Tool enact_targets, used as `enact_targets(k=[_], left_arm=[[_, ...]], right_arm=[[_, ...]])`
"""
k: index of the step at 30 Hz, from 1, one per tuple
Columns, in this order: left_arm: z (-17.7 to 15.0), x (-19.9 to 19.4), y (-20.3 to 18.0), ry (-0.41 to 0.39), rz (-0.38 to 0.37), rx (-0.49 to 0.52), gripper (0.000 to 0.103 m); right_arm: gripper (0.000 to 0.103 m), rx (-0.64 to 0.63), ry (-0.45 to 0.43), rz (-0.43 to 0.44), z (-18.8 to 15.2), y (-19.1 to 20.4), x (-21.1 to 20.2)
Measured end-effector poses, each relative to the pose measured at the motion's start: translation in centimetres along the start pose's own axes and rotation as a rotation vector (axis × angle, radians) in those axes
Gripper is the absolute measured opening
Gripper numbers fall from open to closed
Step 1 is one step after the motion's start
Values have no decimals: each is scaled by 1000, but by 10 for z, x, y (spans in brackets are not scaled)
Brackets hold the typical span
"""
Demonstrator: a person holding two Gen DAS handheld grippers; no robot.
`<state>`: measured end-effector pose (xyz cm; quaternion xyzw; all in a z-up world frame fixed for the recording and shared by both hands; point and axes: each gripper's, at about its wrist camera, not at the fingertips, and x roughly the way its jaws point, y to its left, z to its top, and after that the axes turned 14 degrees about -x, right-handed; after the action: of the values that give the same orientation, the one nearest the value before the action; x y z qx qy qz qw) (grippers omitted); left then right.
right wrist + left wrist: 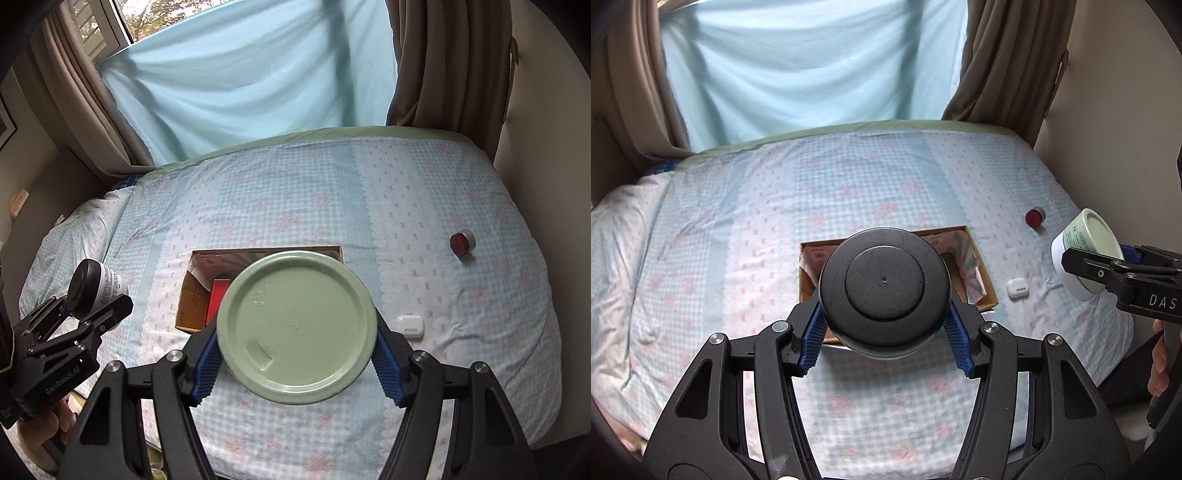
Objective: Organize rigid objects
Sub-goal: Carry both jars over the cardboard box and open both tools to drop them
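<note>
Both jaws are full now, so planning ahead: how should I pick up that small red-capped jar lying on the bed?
The small red-capped round jar lies on its side on the checked bedspread, red cap facing the camera. Come from above and close across its short curved wall, one finger either side. It sits apart from the white earbud case, so there is room.

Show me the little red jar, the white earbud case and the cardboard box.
red jar (pixel 462 242), right wrist view, its red lid.
white earbud case (pixel 410 325), right wrist view, its top.
cardboard box (pixel 190 301), right wrist view, left wall.
</note>
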<state>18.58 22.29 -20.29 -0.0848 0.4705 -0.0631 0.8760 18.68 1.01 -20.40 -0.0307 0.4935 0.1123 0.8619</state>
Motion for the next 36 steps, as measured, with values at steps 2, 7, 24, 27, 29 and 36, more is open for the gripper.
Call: enact_targets(k=[2,7,24,27,29,36], left_arm=[[3,13,11,27,0,11,53],[9,45,31,93,-10,2,53],[45,207,45,306,21,-12,53],[45,240,42,363,20,-11,53],[43,260,41,410,29,1,53],[39,288,43,475,32,11,53]], right_arm=[[67,9,21,-6,3,10,12],[67,9,81,-18,7,25,43],[67,119,263,-8,31,-17,187],[67,145,290,-13,36,-28,209],[67,161,306,-10,39,-34,222],[67,187,370,27,43,-42,259]])
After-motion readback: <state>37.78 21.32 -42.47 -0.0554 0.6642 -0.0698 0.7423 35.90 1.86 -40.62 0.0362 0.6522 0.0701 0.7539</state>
